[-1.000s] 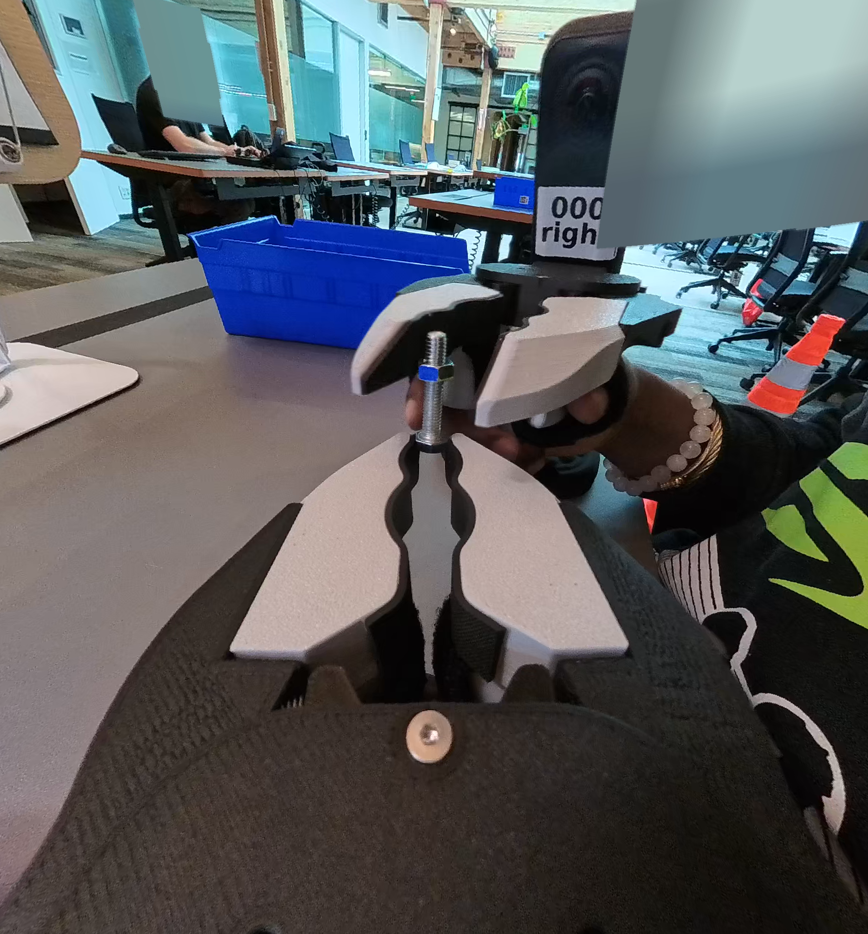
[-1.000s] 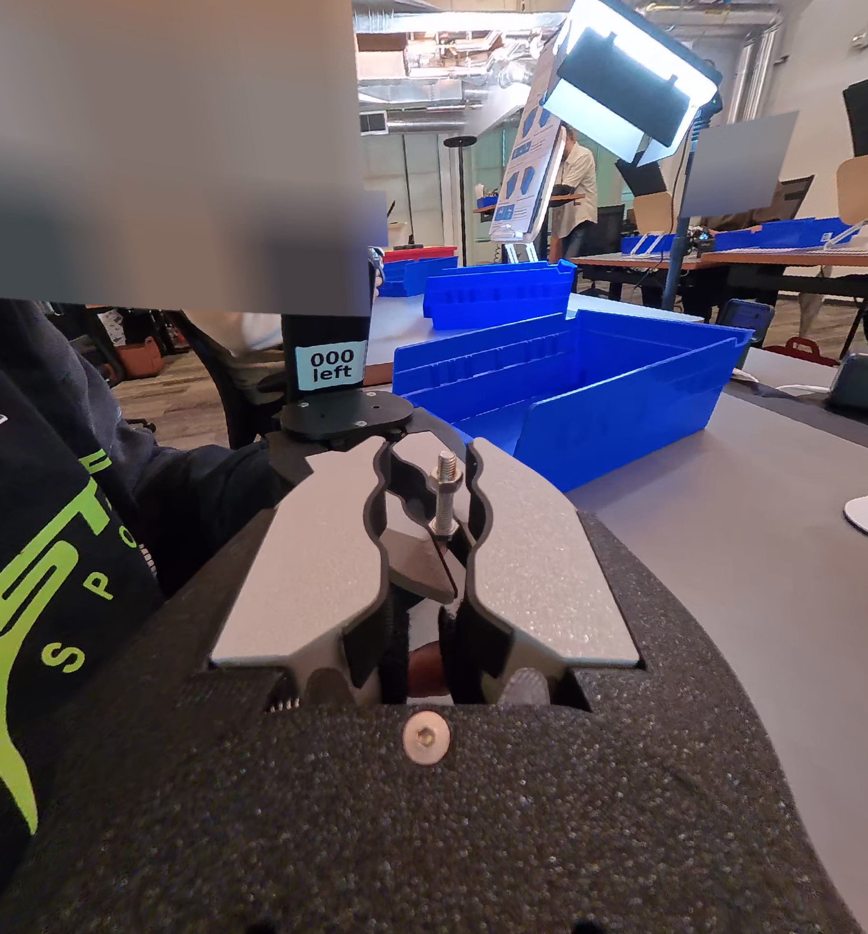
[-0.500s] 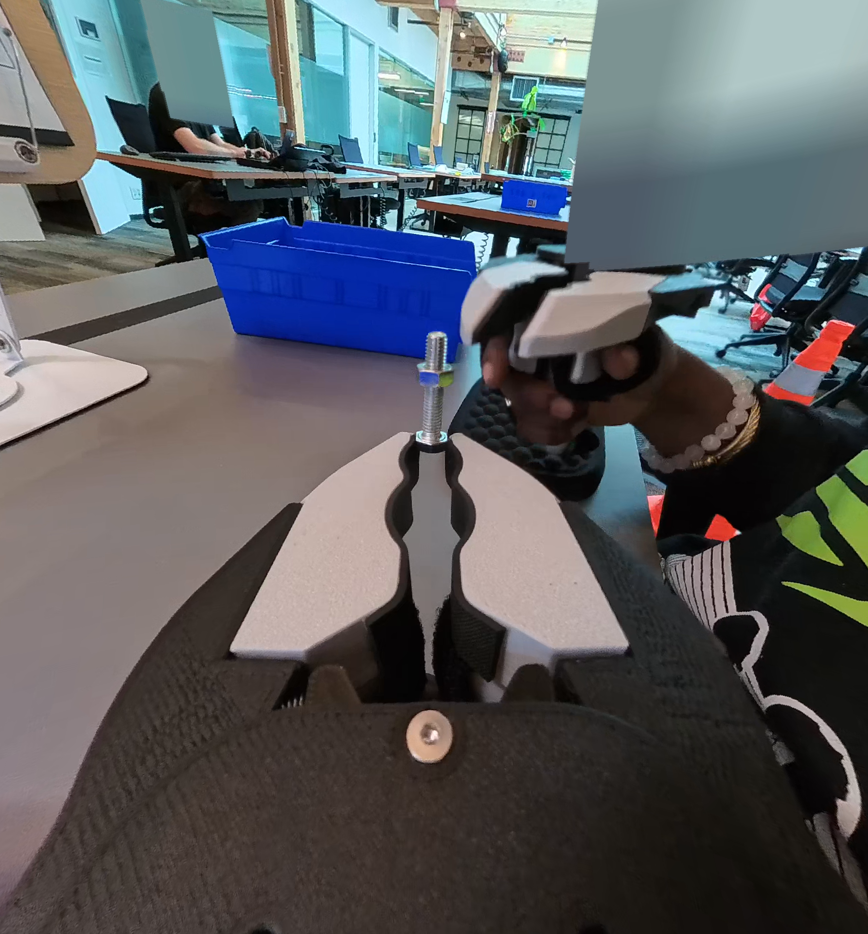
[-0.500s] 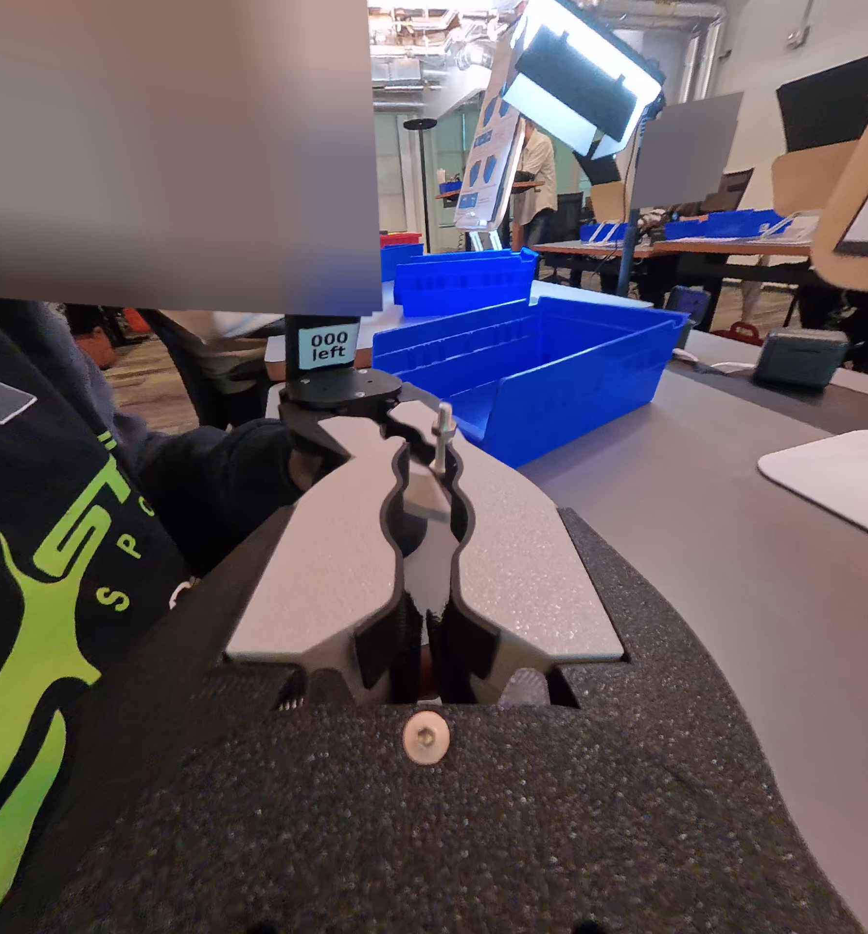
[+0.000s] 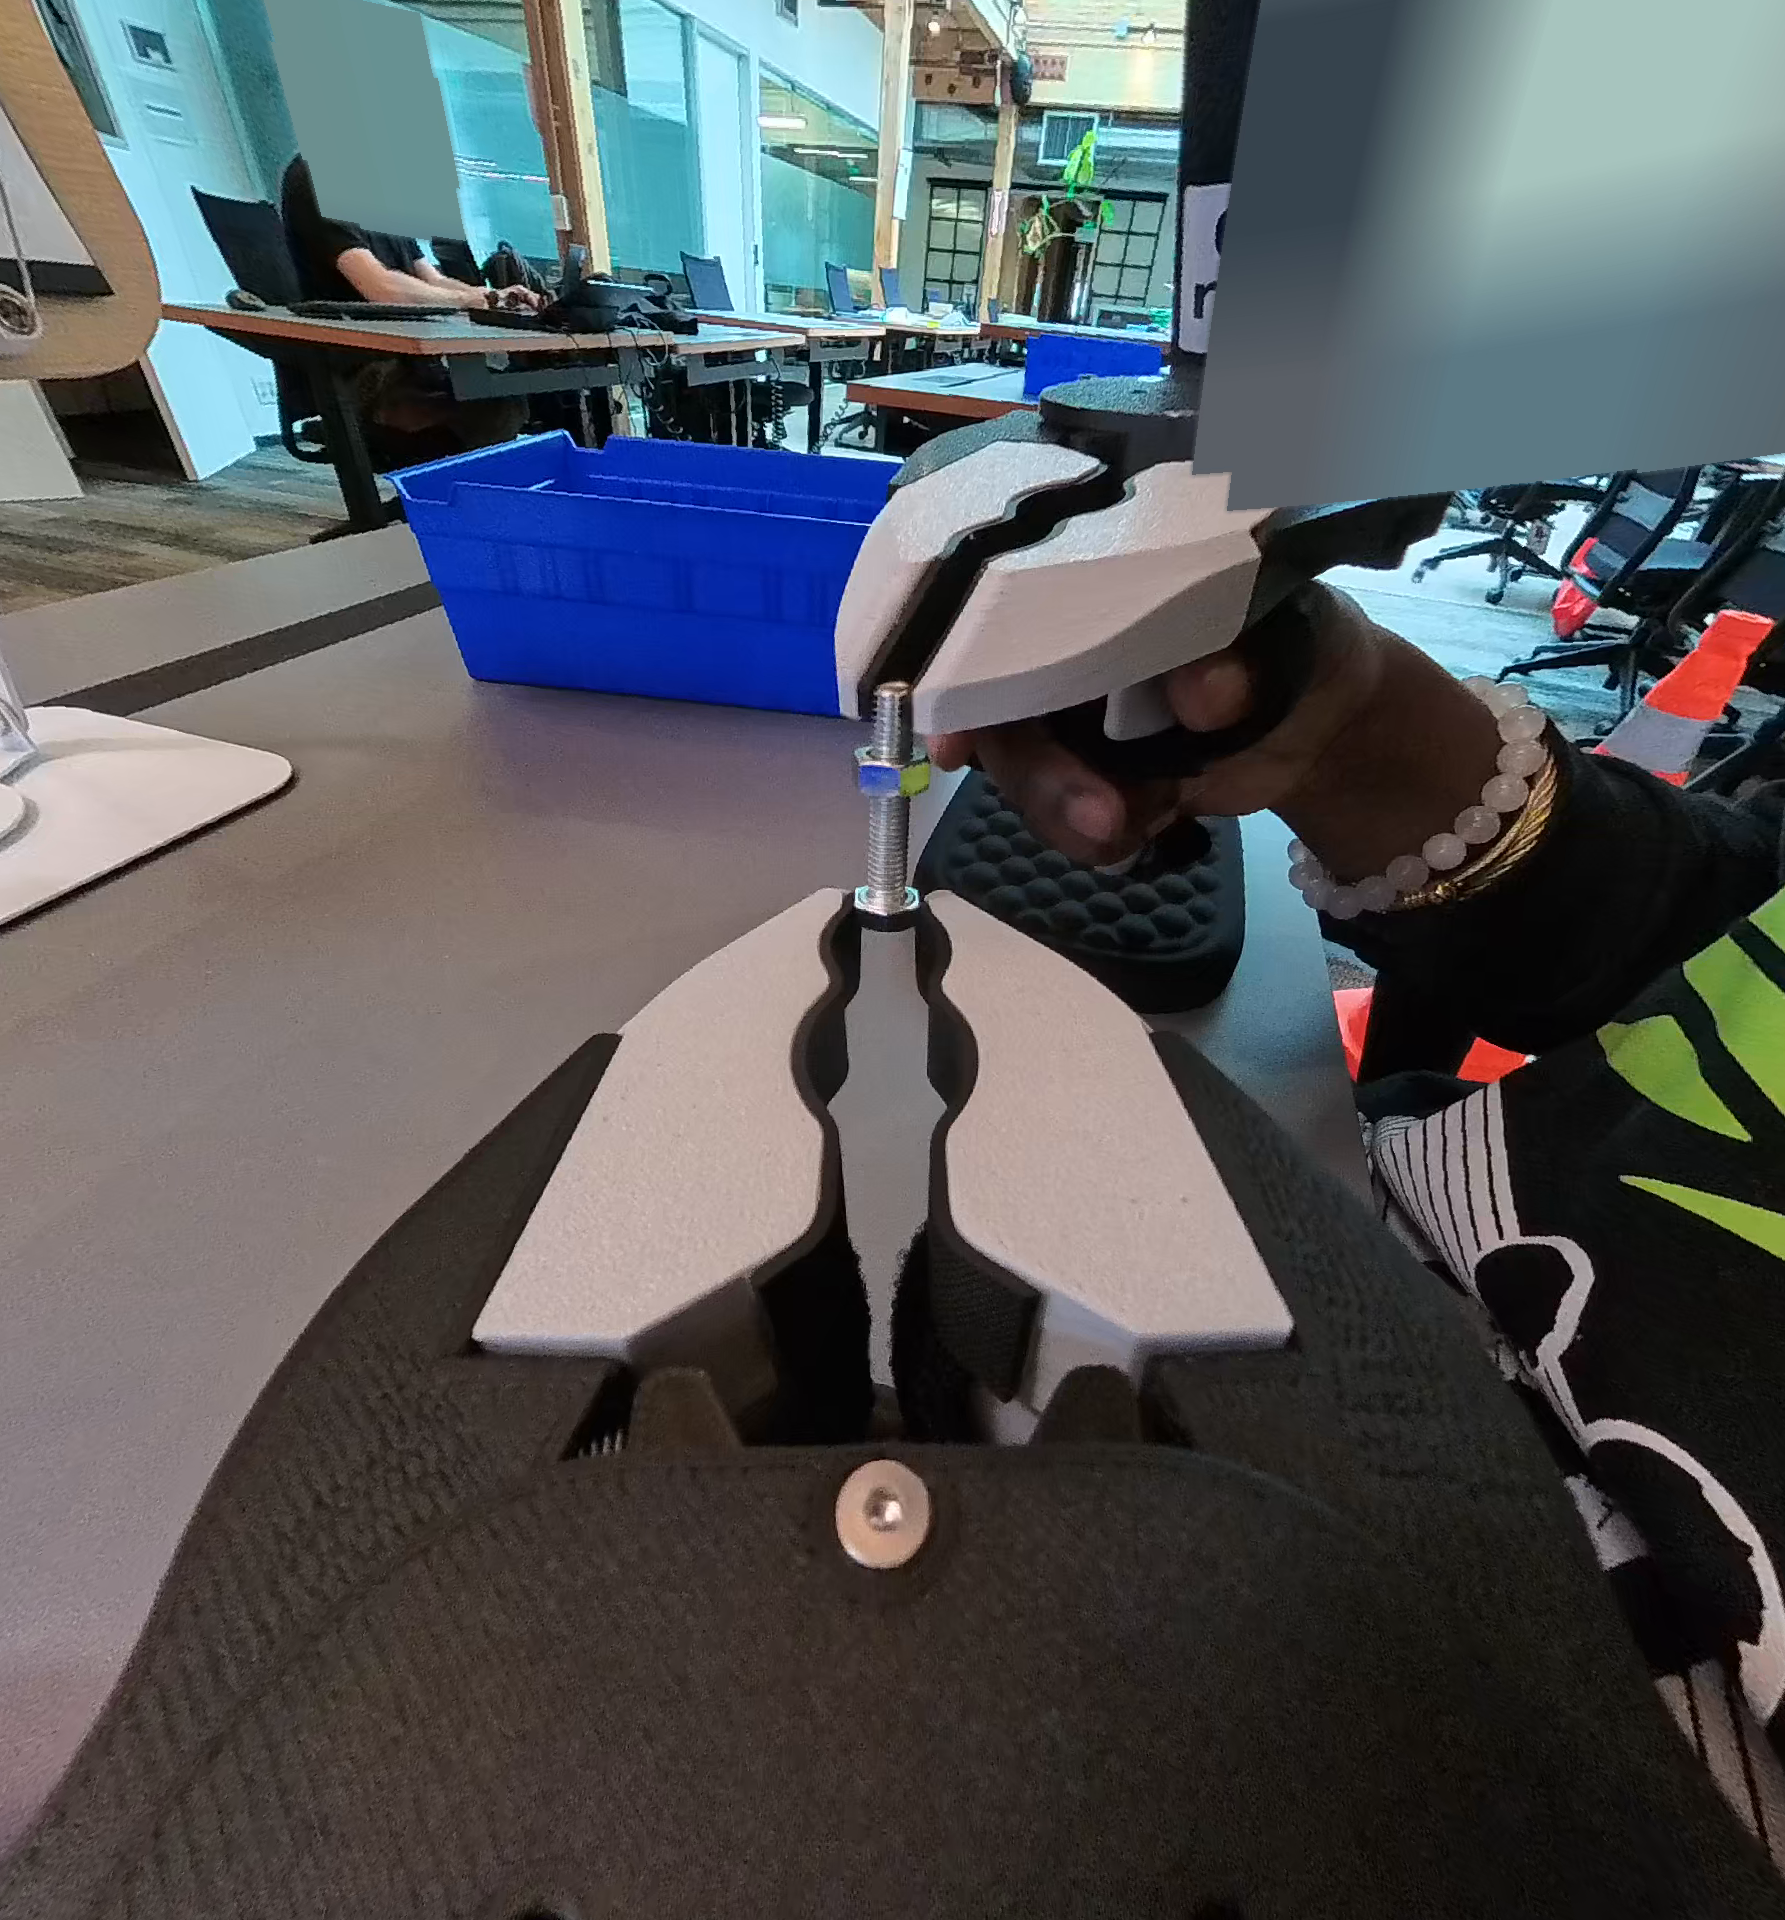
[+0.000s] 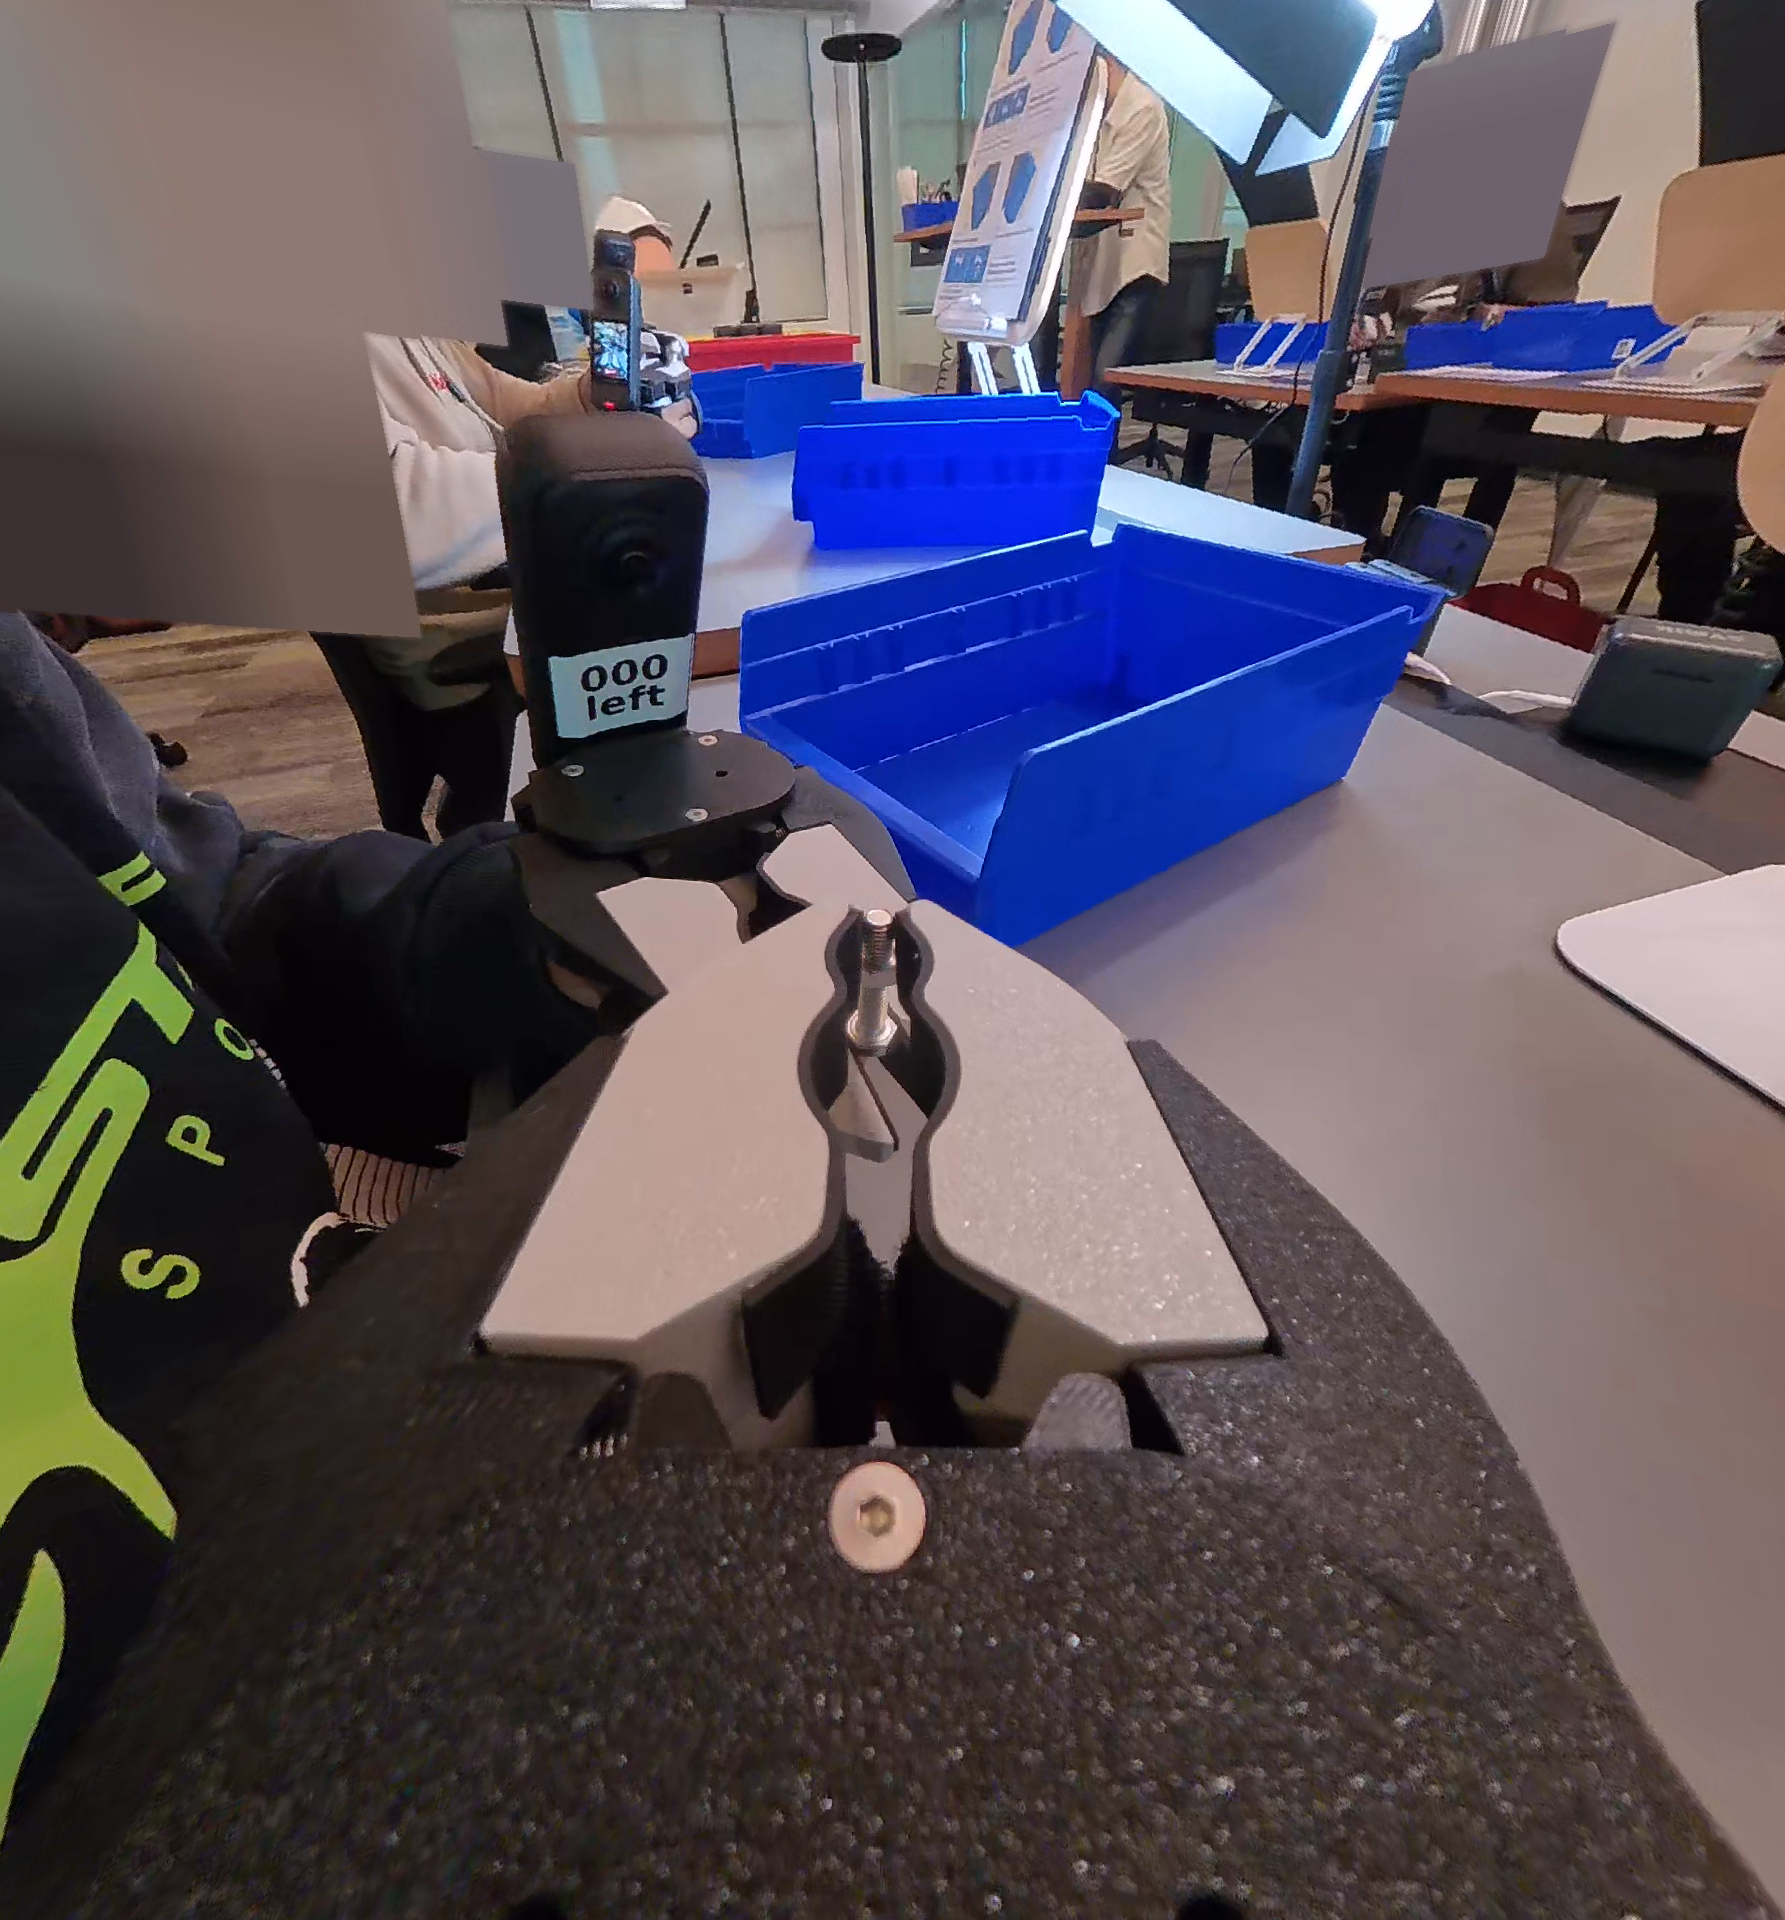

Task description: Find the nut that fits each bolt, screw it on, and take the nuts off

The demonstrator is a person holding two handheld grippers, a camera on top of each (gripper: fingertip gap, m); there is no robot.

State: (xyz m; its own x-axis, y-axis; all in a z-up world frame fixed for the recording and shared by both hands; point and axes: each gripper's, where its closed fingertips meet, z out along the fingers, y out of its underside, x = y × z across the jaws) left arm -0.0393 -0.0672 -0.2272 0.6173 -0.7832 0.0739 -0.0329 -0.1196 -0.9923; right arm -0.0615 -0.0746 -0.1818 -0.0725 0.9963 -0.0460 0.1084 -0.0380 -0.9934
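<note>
Two grippers meet at one bolt: left gripper pinches its head, bolt upright w/ nut mid-thread; right gripper nearly closed at bolt tip, contact unclear. Grey table, blue bin behind, office bkgd.

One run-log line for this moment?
left gripper: shut on bolt head | nut: partway up thread | right gripper: nearly shut, above bolt tip

Open-plan office: desk rows, swivel chairs, glass partitions.
</note>
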